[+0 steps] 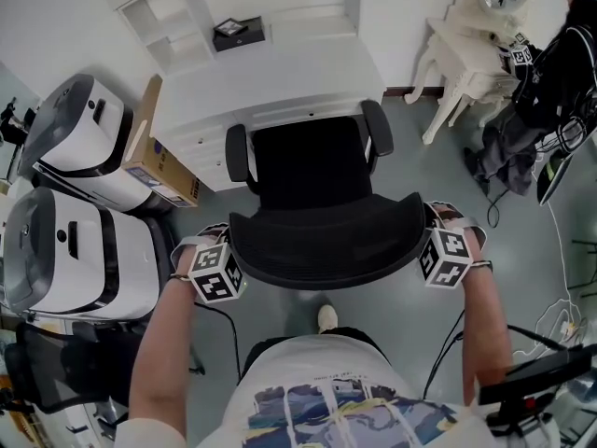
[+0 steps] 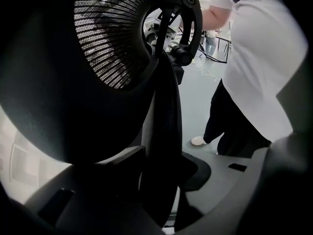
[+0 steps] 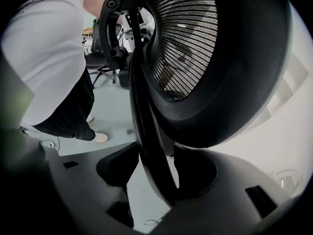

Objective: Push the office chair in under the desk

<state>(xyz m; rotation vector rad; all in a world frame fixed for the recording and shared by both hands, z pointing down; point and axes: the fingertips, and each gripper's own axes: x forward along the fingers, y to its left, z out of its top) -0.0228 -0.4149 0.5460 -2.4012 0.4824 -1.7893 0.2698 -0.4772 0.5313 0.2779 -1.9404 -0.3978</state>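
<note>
Head view: left gripper [image 1: 231, 253] and right gripper [image 1: 427, 243] flank office chair backrest [image 1: 326, 236].

Both bare arms, the left arm [image 1: 160, 353] and the right arm [image 1: 487, 325], reach forward and down. The left gripper [image 1: 216, 267] and right gripper [image 1: 444, 252] point steeply down. Each has its jaws apart around the chair back [image 1: 326, 241], loose, not squeezing.

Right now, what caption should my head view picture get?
Left gripper and right gripper straddle the backrest rim; office chair faces desk.
</note>
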